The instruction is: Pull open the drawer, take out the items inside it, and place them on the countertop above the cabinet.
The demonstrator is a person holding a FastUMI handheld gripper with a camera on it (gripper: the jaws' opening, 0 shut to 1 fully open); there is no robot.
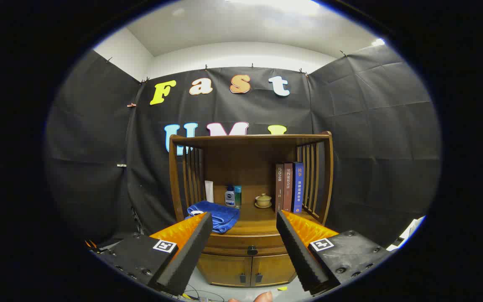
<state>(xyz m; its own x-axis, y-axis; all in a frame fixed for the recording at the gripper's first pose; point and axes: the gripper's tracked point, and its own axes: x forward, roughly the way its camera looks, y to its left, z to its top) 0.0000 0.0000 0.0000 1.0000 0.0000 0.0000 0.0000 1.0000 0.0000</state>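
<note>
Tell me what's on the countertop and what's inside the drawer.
On the countertop: a blue towel, bottles, a lidded cup and three books. The drawer is shut, hiding its contents. The gripper is open.

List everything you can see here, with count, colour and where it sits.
cabinet: one, brown wood, against the booth wall, beyond the fingers
drawer: one, brown, closed, dark knob, under the countertop
cabinet doors: two, brown, below the drawer
towel: one, blue, countertop left
tube: one, white, behind the towel
bottles: two, white-blue and teal, countertop back
lidded cup: one, tan, on a saucer, left of the books
books: three, two brown and one blue, upright, countertop right
gripper: one; black padded fingers spread apart, holding nothing, short of the drawer
</note>
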